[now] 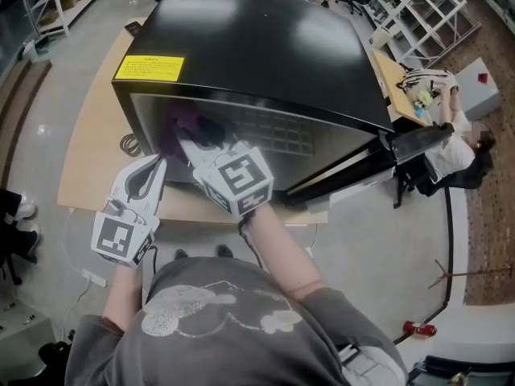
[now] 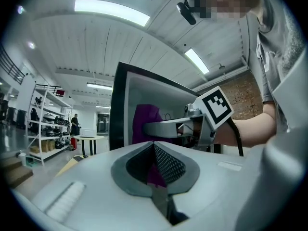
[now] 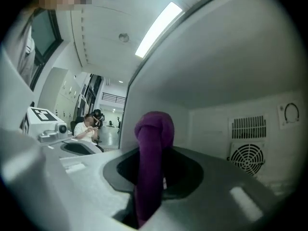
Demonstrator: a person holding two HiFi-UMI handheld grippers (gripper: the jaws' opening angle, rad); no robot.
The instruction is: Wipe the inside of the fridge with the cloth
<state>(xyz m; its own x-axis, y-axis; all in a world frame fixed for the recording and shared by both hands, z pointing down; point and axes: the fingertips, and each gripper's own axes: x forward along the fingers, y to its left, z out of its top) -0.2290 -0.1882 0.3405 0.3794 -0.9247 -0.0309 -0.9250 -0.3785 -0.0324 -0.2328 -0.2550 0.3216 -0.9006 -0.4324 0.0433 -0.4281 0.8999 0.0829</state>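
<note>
Light wooden table, black fridge on it, perhaps coiled cable beside

No print can be read; the yellow label on the fridge top is too blurred.

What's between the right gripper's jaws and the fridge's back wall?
Only the purple cloth, clamped in the right gripper. Beyond it is bare fridge interior, per the right gripper view.

The right tongs are clamped on a purple cloth, its bunched end standing upright above them, inside a white fridge whose back wall carries a slotted vent above a round fan grille, with a seated person far off at left.
</note>
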